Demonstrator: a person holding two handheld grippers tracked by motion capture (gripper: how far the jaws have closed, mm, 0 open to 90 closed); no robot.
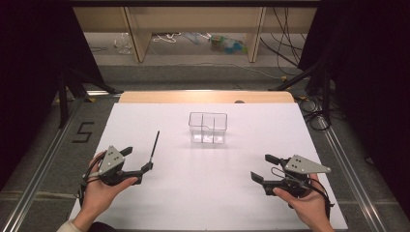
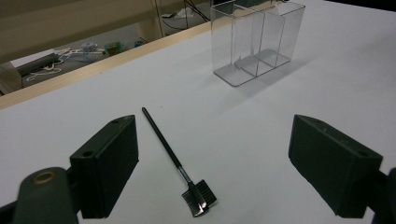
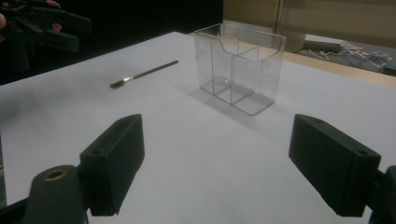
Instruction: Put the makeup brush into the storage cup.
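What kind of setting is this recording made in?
Probably a lab or workshop set up for recording: a white-covered table framed by metal rails, cables trailing over the floor, and dark curtains on both sides.

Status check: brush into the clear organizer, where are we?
Done: nothing visible yet. The clear organizer stands empty mid-table, and the brush lies flat on the white table, apart from it.
In hand: the left gripper sits open with the brush head between its jaws, not gripped. The right gripper is open, holding nothing.
Left: likely closing on the brush, lifting it and putting it in a compartment.
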